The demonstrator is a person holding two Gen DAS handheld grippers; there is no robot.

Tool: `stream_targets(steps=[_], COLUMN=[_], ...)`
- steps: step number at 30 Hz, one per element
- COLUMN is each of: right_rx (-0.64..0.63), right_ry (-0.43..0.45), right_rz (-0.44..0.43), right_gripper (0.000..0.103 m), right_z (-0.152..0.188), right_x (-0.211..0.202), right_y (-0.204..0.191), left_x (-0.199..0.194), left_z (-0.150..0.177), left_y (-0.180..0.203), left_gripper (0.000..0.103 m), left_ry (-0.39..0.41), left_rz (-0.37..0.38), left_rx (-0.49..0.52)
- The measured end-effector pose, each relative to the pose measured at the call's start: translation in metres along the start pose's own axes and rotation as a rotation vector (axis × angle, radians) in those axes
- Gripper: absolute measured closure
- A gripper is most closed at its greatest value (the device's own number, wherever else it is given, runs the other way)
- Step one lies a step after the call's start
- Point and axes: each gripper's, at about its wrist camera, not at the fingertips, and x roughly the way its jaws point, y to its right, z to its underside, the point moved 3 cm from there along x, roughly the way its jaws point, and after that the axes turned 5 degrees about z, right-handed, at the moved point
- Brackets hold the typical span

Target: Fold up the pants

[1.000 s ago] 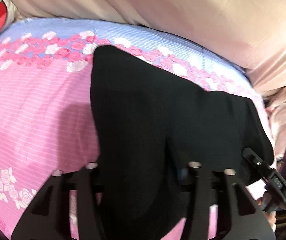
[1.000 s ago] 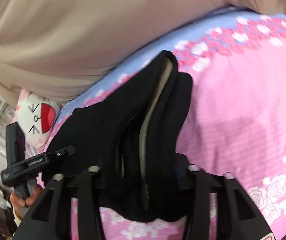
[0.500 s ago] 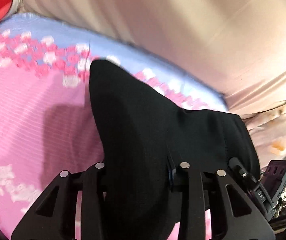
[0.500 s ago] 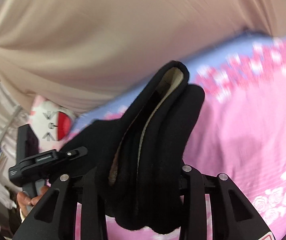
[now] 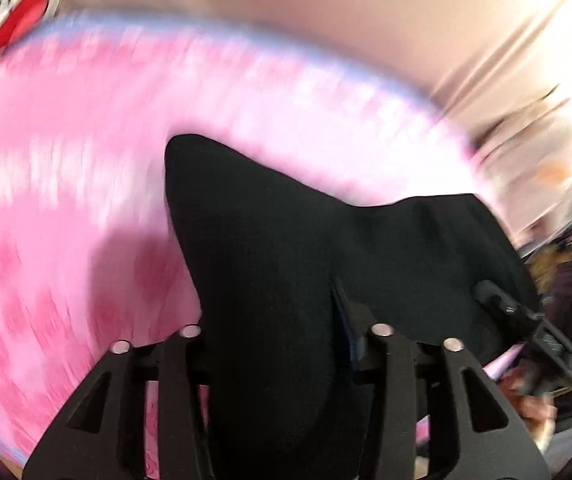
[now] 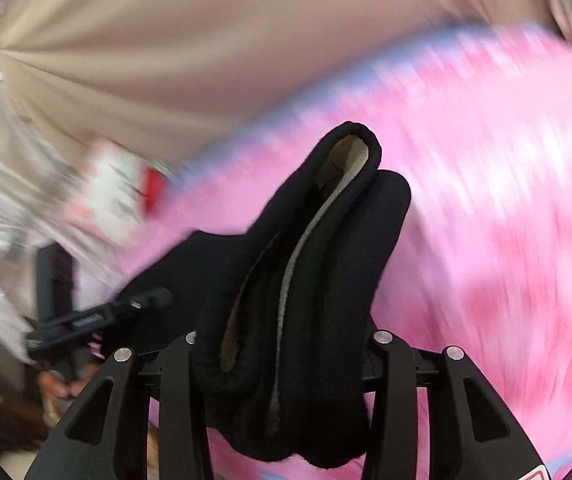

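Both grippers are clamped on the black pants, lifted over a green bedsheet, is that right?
Not quite: the bedsheet is pink, not green, as both wrist views show. The rest holds: the left gripper and right gripper are each shut on the black pants, lifted above it.

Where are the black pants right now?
The black pants hang above the pink bedsheet, pinched in both grippers: the left gripper and right gripper each have their jaws closed on them.
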Motion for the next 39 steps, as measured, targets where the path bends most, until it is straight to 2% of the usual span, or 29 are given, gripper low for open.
stream_targets(steps=[1, 2, 4, 5, 6, 7, 9, 10, 13, 14, 15, 16, 17, 18, 20, 22, 24, 26, 28, 30, 31, 32, 33, 34, 35, 36, 37, 38, 39], right_rx=[0.046, 0.077, 0.057, 0.015, -0.024, -0.058, -0.052, -0.044, -0.014, -0.012, 0.012, -0.003, -0.051, -0.092, -0.133, -0.194, -0.191, -0.167, -0.116, -0.063, -0.047, -0.05, -0.069, -0.139, -0.184, -0.227, -0.26, -0.273, -0.277], right_ry=[0.037, 0.063, 0.152, 0.211, 0.249, 0.245, 0.219, 0.181, 0.045, 0.03, 0.041, 0.051, 0.074, 0.111, 0.186, 0.277, 0.345, 0.369, 0.343, 0.295, 0.3, 0.331, 0.371, 0.409, 0.404, 0.386, 0.334, 0.294, 0.249], right_rz=[-0.061, -0.076, -0.027, 0.009, 0.038, 0.056, 0.056, 0.029, 0.046, 0.025, -0.041, -0.039, -0.016, -0.028, -0.103, -0.062, -0.057, -0.062, -0.002, 0.13, 0.157, 0.146, 0.142, 0.163, 0.176, 0.18, 0.153, 0.15, 0.194], right_gripper=[0.049, 0.049, 0.049, 0.048, 0.048, 0.042, 0.038, 0.033, 0.031, 0.036, 0.056, 0.063, 0.065, 0.069, 0.069, 0.069, 0.069, 0.067, 0.053, 0.054, 0.054, 0.054, 0.054, 0.059, 0.066, 0.088, 0.098, 0.099, 0.099], right_z=[0.007, 0.007, -0.002, -0.007, -0.013, -0.019, -0.028, -0.03, -0.025, -0.026, -0.025, -0.027, -0.034, -0.045, -0.086, -0.122, -0.165, -0.196, -0.225, -0.235, -0.235, -0.233, -0.229, -0.223, -0.221, -0.217, -0.211, -0.208, -0.206], right_x=[-0.005, -0.016, -0.044, -0.058, -0.066, -0.068, -0.059, -0.047, -0.007, 0.005, 0.011, 0.01, 0.004, -0.005, -0.022, -0.027, -0.022, -0.007, 0.032, 0.06, 0.06, 0.051, 0.04, 0.028, 0.027, 0.031, 0.045, 0.06, 0.08], right_y=[0.011, 0.016, 0.018, 0.016, 0.012, 0.01, 0.011, 0.012, 0.012, 0.011, 0.009, 0.005, -0.004, -0.015, -0.036, -0.053, -0.057, -0.049, -0.026, -0.004, 0.001, 0.002, -0.001, -0.016, -0.026, -0.039, -0.05, -0.052, -0.046], left_x=[0.004, -0.006, -0.031, -0.048, -0.063, -0.068, -0.063, -0.053, -0.002, 0.012, 0.013, 0.011, 0.004, -0.003, -0.012, -0.019, -0.022, -0.02, -0.002, 0.034, 0.049, 0.053, 0.051, 0.047, 0.04, 0.037, 0.035, 0.036, 0.042], left_z=[0.008, 0.011, 0.003, -0.002, -0.008, -0.013, -0.021, -0.022, -0.013, -0.012, -0.012, -0.016, -0.027, -0.037, -0.064, -0.103, -0.135, -0.168, -0.191, -0.206, -0.207, -0.204, -0.204, -0.2, -0.198, -0.197, -0.195, -0.194, -0.194], left_y=[-0.007, -0.011, -0.009, -0.007, -0.005, -0.003, -0.001, -0.003, -0.014, -0.021, -0.023, -0.019, -0.009, -0.003, 0.012, 0.02, 0.027, 0.029, 0.026, 0.014, 0.005, -0.001, -0.002, -0.004, -0.004, -0.003, 0.003, 0.009, 0.013], left_gripper=[0.034, 0.034, 0.035, 0.035, 0.029, 0.017, 0.014, 0.014, 0.014, 0.016, 0.026, 0.064, 0.068, 0.076, 0.079, 0.079, 0.079, 0.077, 0.065, 0.059, 0.061, 0.061, 0.06, 0.05, 0.046, 0.046, 0.046, 0.045, 0.045], left_ry=[0.034, 0.077, 0.152, 0.235, 0.309, 0.339, 0.321, 0.27, 0.012, -0.013, 0.001, 0.014, 0.01, 0.043, 0.086, 0.151, 0.244, 0.318, 0.324, 0.301, 0.287, 0.285, 0.291, 0.304, 0.317, 0.325, 0.334, 0.335, 0.331], left_rz=[-0.005, -0.017, -0.084, -0.153, -0.223, -0.255, -0.293, -0.276, -0.126, -0.08, -0.062, -0.022, -0.003, -0.006, 0.034, 0.057, 0.001, -0.026, -0.075, -0.206, -0.354, -0.453, -0.492, -0.505, -0.483, -0.462, -0.444, -0.432, -0.43], left_rx=[-0.015, -0.03, 0.003, 0.032, 0.059, 0.078, 0.101, 0.084, 0.015, -0.029, -0.052, -0.046, -0.024, 0.0, 0.055, 0.075, 0.113, 0.144, 0.178, 0.174, 0.175, 0.185, 0.19, 0.183, 0.159, 0.142, 0.13, 0.138, 0.15])
